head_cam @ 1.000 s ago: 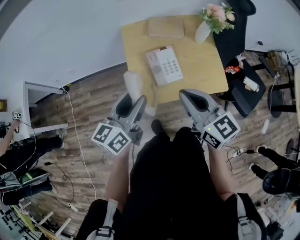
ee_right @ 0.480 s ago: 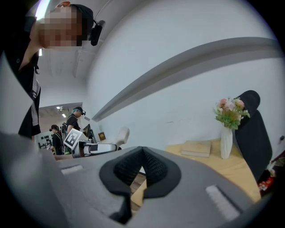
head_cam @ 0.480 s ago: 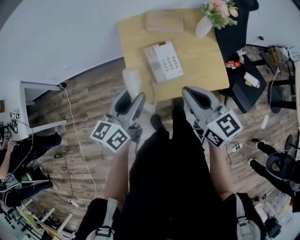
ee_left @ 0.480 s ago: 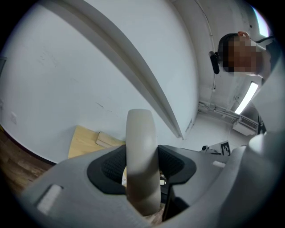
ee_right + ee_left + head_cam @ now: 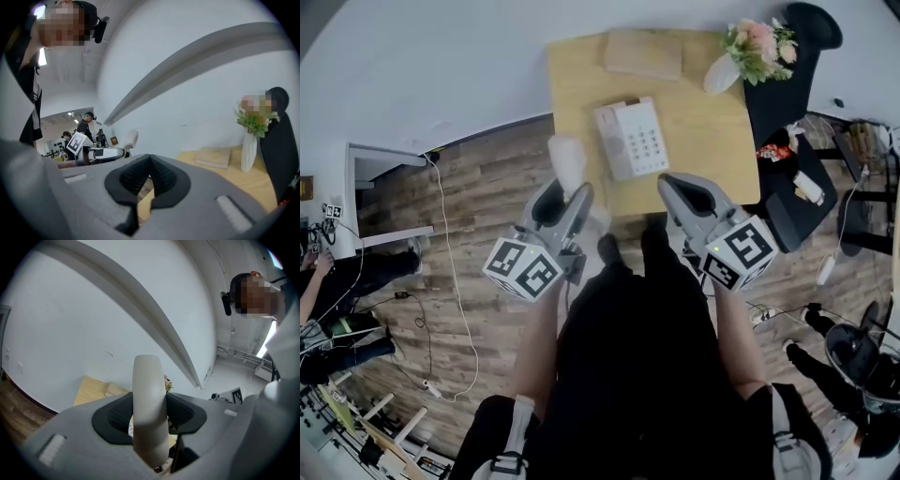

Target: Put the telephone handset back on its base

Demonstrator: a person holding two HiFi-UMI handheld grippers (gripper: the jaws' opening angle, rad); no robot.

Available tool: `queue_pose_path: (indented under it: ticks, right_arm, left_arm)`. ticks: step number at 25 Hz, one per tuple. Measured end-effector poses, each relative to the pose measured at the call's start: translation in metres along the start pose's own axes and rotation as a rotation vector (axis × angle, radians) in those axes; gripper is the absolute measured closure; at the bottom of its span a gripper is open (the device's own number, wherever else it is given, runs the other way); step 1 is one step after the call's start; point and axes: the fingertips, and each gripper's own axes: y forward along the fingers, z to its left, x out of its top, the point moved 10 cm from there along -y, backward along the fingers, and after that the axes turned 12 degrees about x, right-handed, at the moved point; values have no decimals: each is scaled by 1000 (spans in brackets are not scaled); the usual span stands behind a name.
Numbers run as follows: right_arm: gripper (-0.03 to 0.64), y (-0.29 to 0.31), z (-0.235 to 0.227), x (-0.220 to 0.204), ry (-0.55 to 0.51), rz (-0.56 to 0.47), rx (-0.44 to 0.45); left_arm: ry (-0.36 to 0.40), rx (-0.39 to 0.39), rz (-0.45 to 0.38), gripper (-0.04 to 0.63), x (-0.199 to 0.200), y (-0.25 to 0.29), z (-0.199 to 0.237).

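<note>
My left gripper (image 5: 565,202) pinches the white telephone handset (image 5: 566,161). Its two jaws press on the handset from both sides, and the handset sticks straight out in front of them. My right gripper (image 5: 679,190) holds nothing. Its jaws are pressed together, and I see no gap between the dark pads.

The base (image 5: 630,138) lies flat on the small wooden table (image 5: 703,141), with its buttons on the right side. The long bed on its left side, where the handset belongs, is bare. In the head view the handset is up in the air near the table's front left corner, apart from the base. A vase of flowers (image 5: 727,66) stands at the far right corner, away from the phone.

So the picking-up part is done, I think, and the putting-back part is not. What is left: carry the handset over the table, line it up with the bare bed, lay it down, and let my left jaws go wide.
</note>
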Motion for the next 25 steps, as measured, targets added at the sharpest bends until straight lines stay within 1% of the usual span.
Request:
queue_pose_path:
  ticks: [6, 13, 18, 25]
  right_arm:
    - [618, 12, -41, 10, 33, 21, 60]
    - [618, 19, -81, 19, 29, 66, 138]
    - [618, 16, -110, 22, 14, 95, 185]
    - [618, 10, -143, 15, 28, 141, 261]
  left_arm:
    - [-22, 65, -13, 374, -1, 25, -6]
    - [-50, 163, 1, 374, -12, 54, -11]
    - [-61, 236, 24, 374, -28, 79, -17]
    - [-73, 331, 71, 374, -51, 102, -27]
